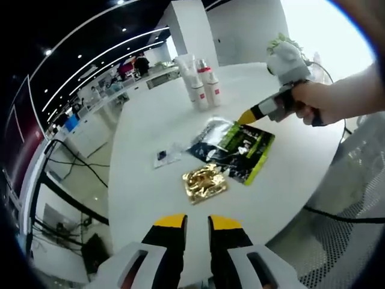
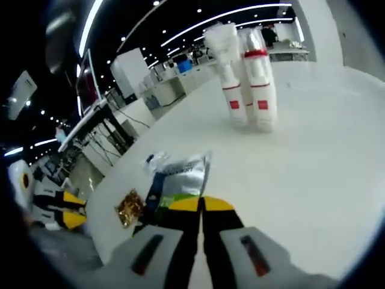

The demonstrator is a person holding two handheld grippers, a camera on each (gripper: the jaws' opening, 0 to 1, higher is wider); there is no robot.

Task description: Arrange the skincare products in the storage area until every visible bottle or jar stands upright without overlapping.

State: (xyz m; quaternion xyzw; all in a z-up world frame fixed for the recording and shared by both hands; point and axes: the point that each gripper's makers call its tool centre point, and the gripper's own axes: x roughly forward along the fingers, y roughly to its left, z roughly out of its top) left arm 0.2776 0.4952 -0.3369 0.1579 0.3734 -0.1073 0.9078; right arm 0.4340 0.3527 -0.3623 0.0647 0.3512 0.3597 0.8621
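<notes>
Yellow-tipped black jaws of the left gripper [image 1: 197, 221] stand nearly together, holding nothing, above the near rim of a round white surface [image 1: 144, 180]. Just beyond them lies a crinkled gold foil sachet [image 1: 205, 183], then a glossy green and black pouch [image 1: 240, 147] overlapping a silver one, with a small clear packet [image 1: 167, 155] beside them. The right gripper [image 1: 245, 117], held in a person's hand [image 1: 313, 103], points its closed tip at the pouch's far edge.

In the right gripper view its own jaws [image 2: 201, 205] are pressed together over the silver end of the pouch [image 2: 180, 177]. Open bare surface stretches ahead to the skincare bottles [image 2: 246, 78], white tubes with red bands, standing upright and close together.
</notes>
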